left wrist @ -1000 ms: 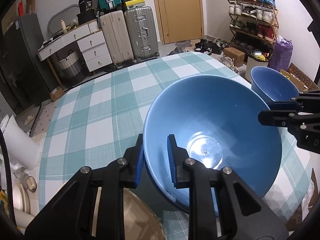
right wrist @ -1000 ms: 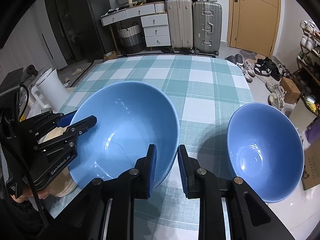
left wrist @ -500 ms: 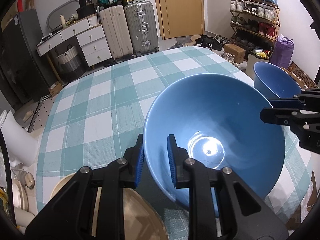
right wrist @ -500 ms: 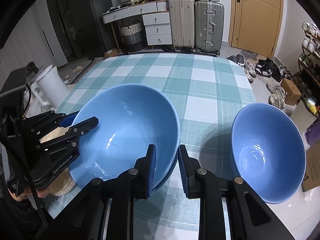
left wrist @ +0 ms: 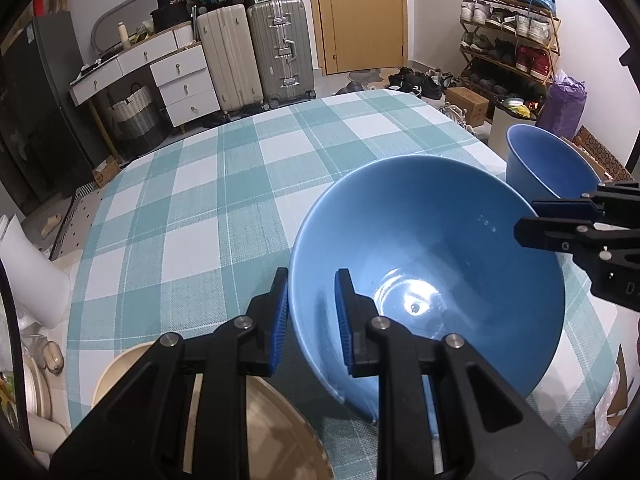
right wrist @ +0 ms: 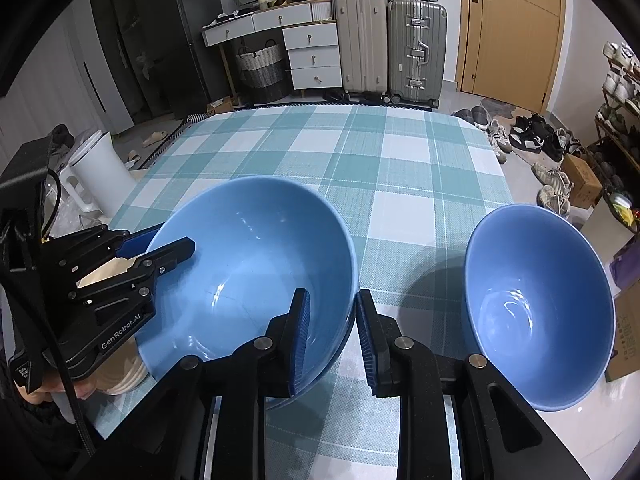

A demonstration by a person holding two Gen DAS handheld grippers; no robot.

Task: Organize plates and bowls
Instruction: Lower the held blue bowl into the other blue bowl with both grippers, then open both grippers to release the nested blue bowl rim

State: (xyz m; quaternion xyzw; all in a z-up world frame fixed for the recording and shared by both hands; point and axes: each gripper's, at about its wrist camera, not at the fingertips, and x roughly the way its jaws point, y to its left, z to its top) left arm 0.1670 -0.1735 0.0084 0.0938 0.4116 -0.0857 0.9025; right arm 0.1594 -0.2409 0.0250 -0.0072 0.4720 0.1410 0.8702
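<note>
**Left wrist view.** The left gripper (left wrist: 312,280) is clenched on the near rim of the large glossy blue ceramic bowl (left wrist: 440,260), one blue pad outside the wall and one inside. The right gripper (left wrist: 528,218) meets the same bowl at its far-right rim. A second blue bowl of like shape (left wrist: 548,168) stands beyond it, near the table edge. Compared with a second ago, more of the round beige plate (left wrist: 120,364) shows at lower left. The held bowl sits slightly nearer that plate, its base overlapping the plate's edge in this view.

**Right wrist view.** The right gripper (right wrist: 332,296) likewise grasps the large bowl (right wrist: 248,272) across its rim, and the left gripper (right wrist: 172,241) grips the opposite side. The second bowl (right wrist: 540,308) rests alone on the teal-and-white checked tablecloth (right wrist: 400,152), well apart, and has drifted a little rightward in frame. So the pair of grippers and their bowl have eased away from it. The beige plate (right wrist: 120,376) peeks out beneath the left gripper.

**Reading.** The shift is small and both grips are unchanged. The bowl is probably in a two-handed carry. Whether it is lifted clear or still bearing on the cloth cannot be settled from these angles.
</note>
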